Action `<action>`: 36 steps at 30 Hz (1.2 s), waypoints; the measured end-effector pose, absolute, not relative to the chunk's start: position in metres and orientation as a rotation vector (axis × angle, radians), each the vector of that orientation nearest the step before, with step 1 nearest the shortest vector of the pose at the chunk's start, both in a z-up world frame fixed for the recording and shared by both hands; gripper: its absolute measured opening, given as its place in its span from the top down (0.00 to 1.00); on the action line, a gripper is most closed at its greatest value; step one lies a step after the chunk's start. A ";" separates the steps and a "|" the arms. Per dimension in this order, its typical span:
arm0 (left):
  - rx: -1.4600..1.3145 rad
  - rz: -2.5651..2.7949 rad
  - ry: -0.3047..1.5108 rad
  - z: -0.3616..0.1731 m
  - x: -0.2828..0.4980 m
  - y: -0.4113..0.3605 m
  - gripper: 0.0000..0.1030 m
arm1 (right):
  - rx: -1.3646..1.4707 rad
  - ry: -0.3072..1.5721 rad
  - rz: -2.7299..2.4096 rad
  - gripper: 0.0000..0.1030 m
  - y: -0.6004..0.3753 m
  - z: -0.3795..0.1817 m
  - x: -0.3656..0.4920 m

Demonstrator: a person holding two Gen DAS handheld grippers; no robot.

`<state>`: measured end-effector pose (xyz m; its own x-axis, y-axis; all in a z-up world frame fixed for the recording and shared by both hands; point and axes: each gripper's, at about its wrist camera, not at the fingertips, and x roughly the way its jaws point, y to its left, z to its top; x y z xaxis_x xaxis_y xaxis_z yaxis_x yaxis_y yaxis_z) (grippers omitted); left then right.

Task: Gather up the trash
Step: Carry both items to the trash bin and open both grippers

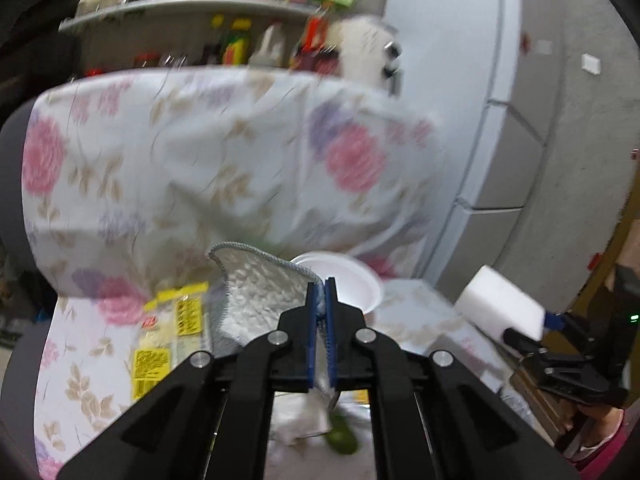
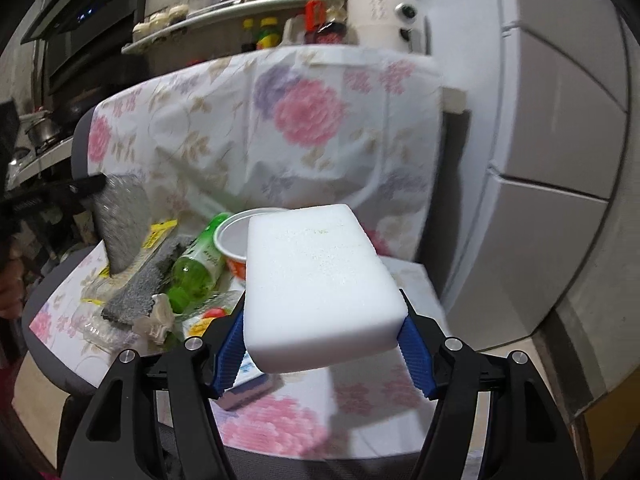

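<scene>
Left gripper (image 1: 322, 312) clenches a grey cloth (image 1: 260, 292) at lower centre; right gripper (image 2: 322, 344) grasps a white sponge (image 2: 320, 284) (2 pads pinching its edges) above the floral-covered chair (image 2: 280, 412).

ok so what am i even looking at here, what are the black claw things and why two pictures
The black claws are hand-held grippers, one in each of a person's hands, each with a camera looking along its blue-padded fingers; that gives two pictures. The left gripper is shut on a grey cloth. The right gripper squeezes a white sponge block. Each view also catches the other gripper at its edge. Below is a chair draped in a flowered cover, strewn with rubbish: a green bottle, a white cup, a yellow-labelled wrapper and crumpled paper. Behind are kitchen shelves of jars.
</scene>
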<state>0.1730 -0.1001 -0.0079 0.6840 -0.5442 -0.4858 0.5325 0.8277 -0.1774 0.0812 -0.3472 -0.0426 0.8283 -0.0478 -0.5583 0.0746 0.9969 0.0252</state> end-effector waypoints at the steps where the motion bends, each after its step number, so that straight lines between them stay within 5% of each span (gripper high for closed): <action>1: -0.025 -0.618 0.540 -0.005 0.165 -0.104 0.98 | 0.046 0.587 -0.078 0.35 -0.351 -0.041 0.075; 19: 0.039 -1.185 0.568 -0.064 -0.008 -0.264 0.98 | 0.080 0.581 -0.457 0.33 -0.428 -0.055 -0.123; 36: 0.194 -1.414 0.743 -0.155 -0.047 -0.400 0.98 | 0.271 0.731 -0.657 0.32 -0.512 -0.175 -0.185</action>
<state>-0.0469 -0.4001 -0.1545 -0.0227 -0.8205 -0.5713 0.9358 0.1836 -0.3009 -0.1848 -0.5122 -0.1749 0.5570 -0.4583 -0.6926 0.6398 0.7685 0.0060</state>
